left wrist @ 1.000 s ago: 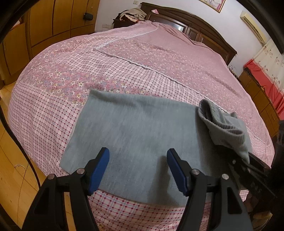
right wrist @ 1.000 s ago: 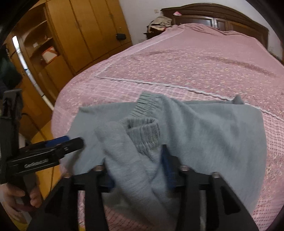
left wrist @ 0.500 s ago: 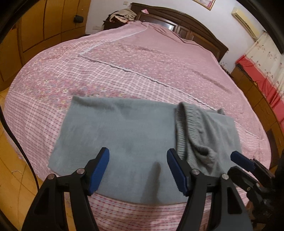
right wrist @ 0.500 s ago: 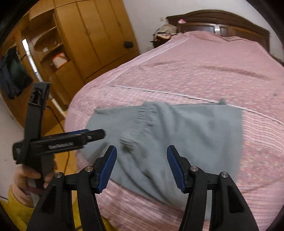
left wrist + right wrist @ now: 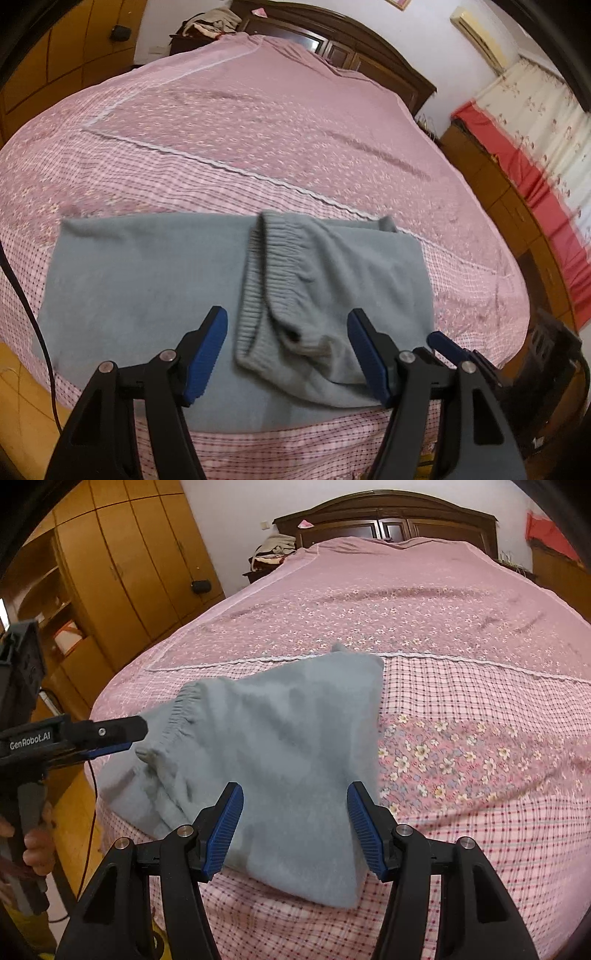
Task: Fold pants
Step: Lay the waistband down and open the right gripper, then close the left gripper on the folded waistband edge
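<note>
**Q:** Setting?

**A:** Bedroom. The work surface is a bed [image 5: 295, 147] under a pink floral and checked cover, with a dark wooden headboard [image 5: 388, 520] at the far end and a wooden wardrobe [image 5: 122, 572] to my left. The pants [image 5: 155, 295] are grey-blue knit and lie flat across the near edge of the bed. Their ribbed waistband [image 5: 258, 280] is turned over onto the leg portion, so one fold is laid.

**Q:** Grippers?

**A:** My left gripper [image 5: 288, 350] is wide open above the near edge of the cloth and holds nothing. My right gripper [image 5: 293, 830] is likewise spread wide and empty, over the folded right-hand part. Neither touches the fabric as far as I can tell.

**Q:** How will the material handle?

**A:** My judgement is that it is soft, light and limp, with no stiffness. It will drape and sag from any pinch point. The fleecy surface should grip the pads well, so slipping is unlikely. It is not fragile.

**Q:** Where to take hold?

**A:** At the free leg end on the left side [image 5: 55, 258]. I would pinch both near and far corners, catching all layers, so the edge carries over evenly. The waistband is thicker, so it gives a firmer bite if it needs straightening first.
</note>
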`<state>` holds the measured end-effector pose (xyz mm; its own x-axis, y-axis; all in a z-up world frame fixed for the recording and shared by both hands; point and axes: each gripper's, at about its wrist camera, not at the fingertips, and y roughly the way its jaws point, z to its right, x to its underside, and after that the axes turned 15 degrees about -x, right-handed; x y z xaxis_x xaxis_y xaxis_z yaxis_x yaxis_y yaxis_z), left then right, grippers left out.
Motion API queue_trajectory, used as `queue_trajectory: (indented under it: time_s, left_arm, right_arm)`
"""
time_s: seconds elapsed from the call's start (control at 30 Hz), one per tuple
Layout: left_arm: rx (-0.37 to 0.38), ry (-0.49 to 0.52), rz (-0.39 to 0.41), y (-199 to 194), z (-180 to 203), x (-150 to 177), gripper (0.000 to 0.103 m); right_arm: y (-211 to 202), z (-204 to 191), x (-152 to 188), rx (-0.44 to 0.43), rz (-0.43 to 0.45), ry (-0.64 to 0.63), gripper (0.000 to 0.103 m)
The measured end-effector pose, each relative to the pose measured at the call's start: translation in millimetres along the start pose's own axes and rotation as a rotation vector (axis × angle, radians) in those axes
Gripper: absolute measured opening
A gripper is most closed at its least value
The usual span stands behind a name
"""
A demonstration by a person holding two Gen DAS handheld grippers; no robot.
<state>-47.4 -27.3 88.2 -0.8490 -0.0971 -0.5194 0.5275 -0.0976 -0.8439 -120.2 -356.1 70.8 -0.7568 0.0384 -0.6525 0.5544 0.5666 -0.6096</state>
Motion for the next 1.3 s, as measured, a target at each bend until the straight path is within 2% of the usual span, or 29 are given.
queue_trajectory:
  time_s: [0.1, 0.17, 0.23, 0.4, 0.53, 0.57, 0.6, 0.67, 0.8, 0.93, 1.0, 1.07, 1.2, 1.3]
  left_arm:
    - [0.006, 0.018, 0.010, -4, 11, 4, 0.070]
    - [0.008, 0.033, 0.021, -7, 18, 6, 0.063]
    - [0.002, 0.046, 0.027, -7, 22, 6, 0.059]
    - [-0.071, 0.054, 0.009, 9, 25, 7, 0.059]
    - [-0.077, 0.097, 0.006, 19, 34, 12, 0.057]
    - [-0.086, 0.104, 0.021, 19, 35, 14, 0.041]
    - [-0.102, 0.108, 0.035, 19, 36, 15, 0.031]
    - [-0.106, 0.113, 0.057, 14, 32, 15, 0.022]
    - [-0.104, 0.116, 0.104, -4, 22, 16, 0.021]
    - [-0.125, 0.128, 0.048, 9, 11, 23, 0.022]
    - [-0.154, 0.127, 0.008, 25, 6, 31, 0.026]
    - [-0.168, 0.123, 0.006, 29, 4, 34, 0.038]
    - [-0.124, 0.101, 0.000, 26, -3, 33, 0.039]
    - [-0.101, 0.080, 0.017, 21, -7, 29, 0.046]
  right_arm:
    - [-3, 1, 5, -0.006, 0.004, -0.004, 0.060]
    - [-4, 3, 7, -0.013, 0.006, 0.000, 0.060]
    - [-5, 4, 9, -0.020, 0.006, 0.007, 0.060]
    - [-5, 2, 9, -0.031, 0.010, 0.013, 0.060]
    - [-6, 0, 12, -0.032, 0.008, 0.019, 0.060]
    - [-7, -1, 13, -0.031, 0.010, 0.020, 0.060]
    - [-8, -2, 13, -0.032, 0.012, 0.021, 0.060]
    - [-10, -4, 14, -0.034, 0.019, 0.021, 0.060]
    - [-11, -7, 15, -0.047, 0.021, 0.012, 0.060]
    - [-1, -8, 16, -0.032, -0.023, 0.008, 0.060]
    - [7, -7, 19, -0.022, -0.065, 0.013, 0.060]
    - [14, -5, 21, -0.008, -0.101, 0.018, 0.060]
    - [17, -5, 22, -0.004, -0.114, 0.021, 0.060]
    - [15, -8, 22, -0.004, -0.108, 0.019, 0.060]
